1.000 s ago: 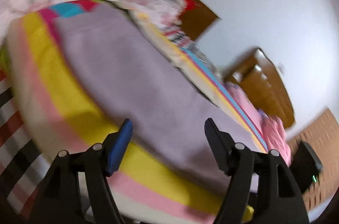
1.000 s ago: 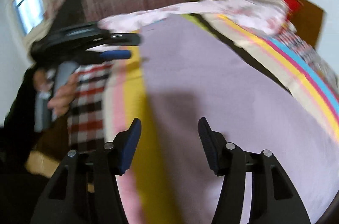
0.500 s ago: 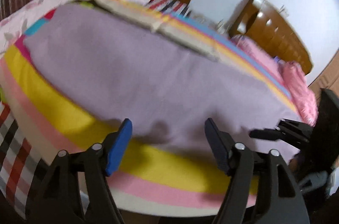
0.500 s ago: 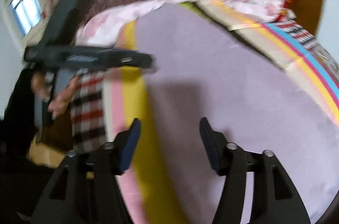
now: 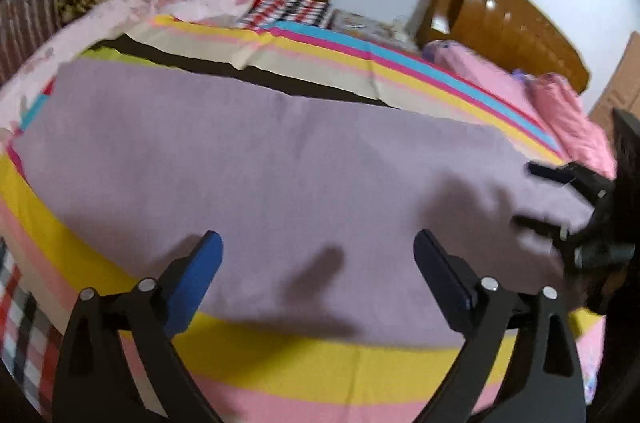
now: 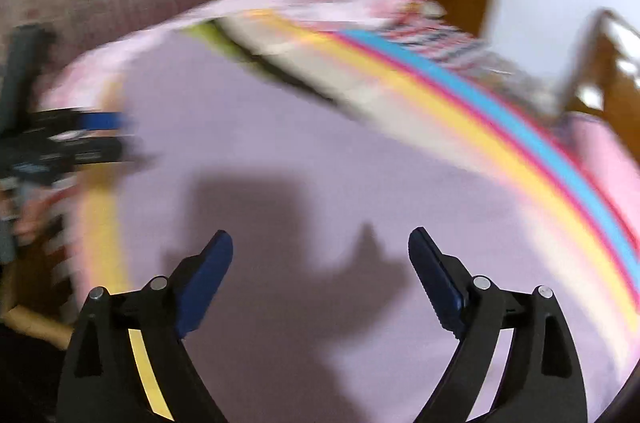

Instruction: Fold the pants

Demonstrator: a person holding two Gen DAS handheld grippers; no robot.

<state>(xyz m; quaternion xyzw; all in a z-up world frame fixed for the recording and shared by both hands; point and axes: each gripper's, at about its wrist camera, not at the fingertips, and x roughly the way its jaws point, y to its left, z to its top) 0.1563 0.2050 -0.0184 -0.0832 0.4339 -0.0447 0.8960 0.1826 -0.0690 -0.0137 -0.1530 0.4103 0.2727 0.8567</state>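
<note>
Now hovering over the bed (image 5: 280, 375), left gripper (image 5: 316, 255) and right gripper (image 6: 320, 255) both widening jaws with nothing between them, likely readying to pinch fabric; pants not clearly recognisable, perhaps the lilac cloth (image 5: 260, 163) lying flat across the striped sheet.

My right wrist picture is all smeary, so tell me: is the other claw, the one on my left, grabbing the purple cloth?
Observer: No. The left claw is opening over the flat lilac cloth, nothing between its blue pads.
Operator: Is the cloth wrinkly?
Observer: It lies smooth, its near edge along the striped sheet's yellow band.
Operator: What's that pink blob?
Observer: Pink bedding heaped beside a brown wooden headboard.
</note>
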